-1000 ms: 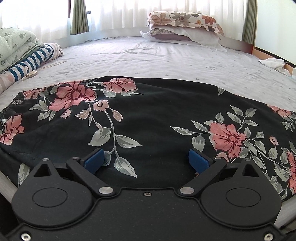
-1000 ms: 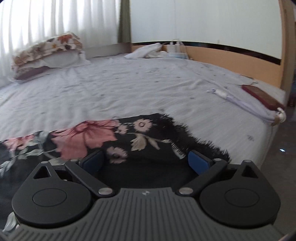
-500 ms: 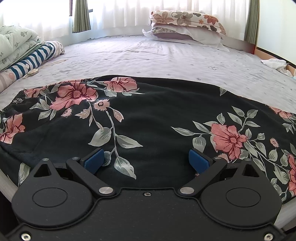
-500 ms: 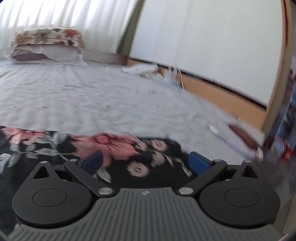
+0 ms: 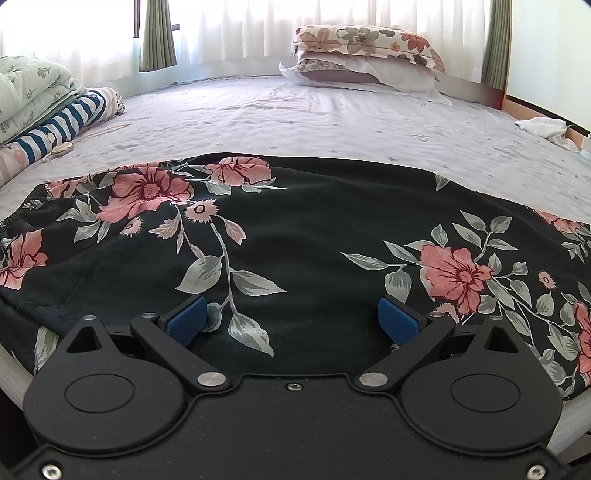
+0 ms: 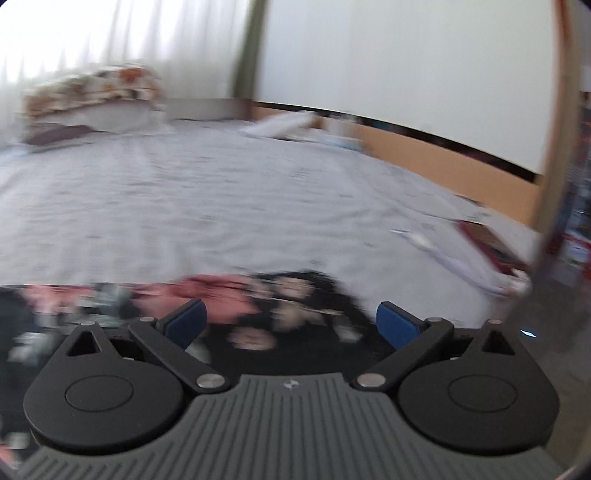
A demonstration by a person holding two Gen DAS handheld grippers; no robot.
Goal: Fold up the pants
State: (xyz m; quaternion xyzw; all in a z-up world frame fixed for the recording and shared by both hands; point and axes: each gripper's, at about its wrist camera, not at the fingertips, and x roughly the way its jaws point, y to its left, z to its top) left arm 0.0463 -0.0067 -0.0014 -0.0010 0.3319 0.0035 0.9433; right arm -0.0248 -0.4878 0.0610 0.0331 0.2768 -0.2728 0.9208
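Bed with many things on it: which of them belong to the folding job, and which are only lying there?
For the job: floral pants, left gripper, right gripper.

Lying about: pillows, striped cloth, folded quilt, white cloth, red flat item.

no readable text, labels, brands or numbers in either view; right view blurred.

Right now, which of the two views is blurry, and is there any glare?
Right wrist view: motion-smeared throughout, the pants and pillows streaked, only the right gripper sharp. Left wrist view: crisp on the pants; curtains blown out by window light; fisheye bends the bed.
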